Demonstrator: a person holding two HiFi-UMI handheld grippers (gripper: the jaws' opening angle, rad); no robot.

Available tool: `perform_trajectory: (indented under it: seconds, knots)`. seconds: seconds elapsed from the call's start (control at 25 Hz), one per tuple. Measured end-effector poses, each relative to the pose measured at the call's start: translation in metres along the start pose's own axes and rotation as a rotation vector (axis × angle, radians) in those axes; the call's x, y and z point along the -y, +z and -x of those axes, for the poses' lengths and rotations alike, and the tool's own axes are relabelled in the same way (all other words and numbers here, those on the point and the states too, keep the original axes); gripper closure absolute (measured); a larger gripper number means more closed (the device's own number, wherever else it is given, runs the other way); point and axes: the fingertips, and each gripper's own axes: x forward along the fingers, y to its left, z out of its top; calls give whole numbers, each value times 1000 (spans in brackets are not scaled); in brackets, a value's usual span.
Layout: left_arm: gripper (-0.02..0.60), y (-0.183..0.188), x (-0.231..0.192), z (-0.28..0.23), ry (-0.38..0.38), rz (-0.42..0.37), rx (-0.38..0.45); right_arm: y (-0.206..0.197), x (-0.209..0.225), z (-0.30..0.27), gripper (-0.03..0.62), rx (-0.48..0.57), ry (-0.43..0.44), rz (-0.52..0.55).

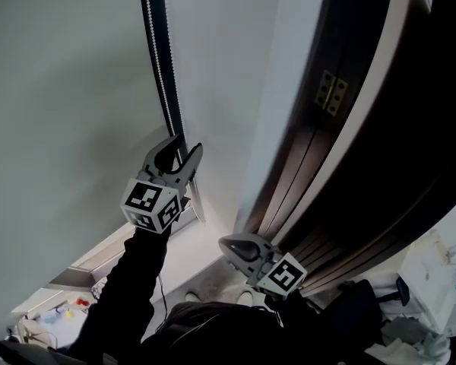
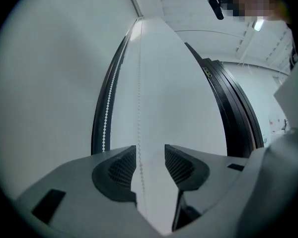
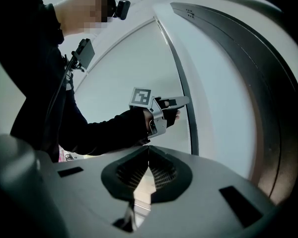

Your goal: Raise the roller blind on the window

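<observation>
My left claw point(image 1: 184, 149) is released, with its ribbed pads either side of the thin white bead chain point(image 2: 139, 108) and not pinching it. Right claw point(image 1: 226, 243) is clenched on nothing, lower down by the dark glossy door frame point(image 1: 380, 128). The blind point(image 1: 61, 90) is a smooth pale sheet left of the chain.

Matt pale blind point(image 1: 61, 90), glossy dark frame point(image 1: 380, 150)
</observation>
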Motion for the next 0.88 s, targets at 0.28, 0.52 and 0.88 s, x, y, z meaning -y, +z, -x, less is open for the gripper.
perform_trajectory:
  seconds: [0.28, 0.52, 0.88]
  knots:
    - [551, 1, -7, -8, 18, -18, 8, 1, 10, 4, 588, -3, -39, -4]
    - [575, -11, -3, 2, -19, -44, -25, 1, 13, 3, 586, -6, -37, 6]
    - [575, -17, 0, 27, -77, -29, 9, 4, 12, -3, 588, 2, -10, -3]
